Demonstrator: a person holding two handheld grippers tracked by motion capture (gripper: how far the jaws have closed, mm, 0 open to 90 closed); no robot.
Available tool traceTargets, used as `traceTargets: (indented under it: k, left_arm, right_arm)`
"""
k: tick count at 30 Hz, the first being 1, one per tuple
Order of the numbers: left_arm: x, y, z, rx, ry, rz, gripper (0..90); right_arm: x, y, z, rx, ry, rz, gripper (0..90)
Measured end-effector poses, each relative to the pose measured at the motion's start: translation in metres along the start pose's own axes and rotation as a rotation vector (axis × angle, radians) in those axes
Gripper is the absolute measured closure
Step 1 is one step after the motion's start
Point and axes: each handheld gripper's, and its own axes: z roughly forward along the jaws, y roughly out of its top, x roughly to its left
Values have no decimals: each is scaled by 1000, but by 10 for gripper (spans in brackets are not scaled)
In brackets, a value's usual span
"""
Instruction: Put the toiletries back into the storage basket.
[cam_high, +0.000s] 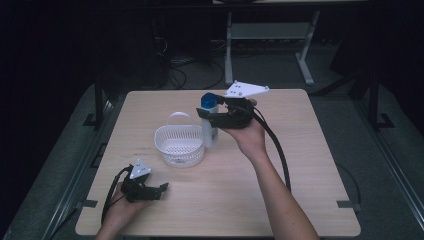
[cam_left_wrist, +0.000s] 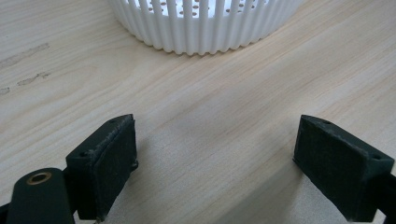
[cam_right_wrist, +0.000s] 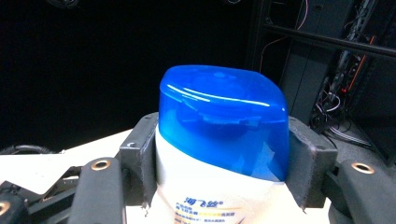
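Note:
A white bottle with a blue cap stands upright beside the white slotted basket, at its right. My right gripper is shut on the bottle just under the cap, its pads pressing both sides of the neck. Near the table's front left, my left gripper rests low over the wood, open and holding nothing. Its jaws stand wide apart and face the basket a short way ahead.
The wooden table has free room at the right and along the front. Behind the far edge stand a table frame and cables on the dark floor. A cable trails from the right gripper along the forearm.

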Motion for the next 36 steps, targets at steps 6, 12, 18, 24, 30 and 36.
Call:
traceTargets:
  k: [6, 12, 18, 24, 30, 36]
  left_arm:
    - [0, 0, 0, 1, 0, 1, 128]
    - [0, 0, 0, 1, 0, 1, 128]
    - [0, 0, 0, 1, -1, 1, 128]
    - [0, 0, 0, -1, -2, -2, 128]
    - [0, 0, 0, -1, -1, -2, 128]
    - [0, 0, 0, -1, -1, -1, 128]
  right_arm:
    - [3, 6, 11, -17, 10, 1, 365]
    - [3, 6, 22, -22, 19, 6, 365]
    - [5, 8, 35, -19, 26, -2, 365]
    - [7, 4, 45, -11, 37, -13, 364]
    - [7, -6, 54, -2, 45, -13, 364]
    - [7, -17, 62, 12, 54, -14, 363]
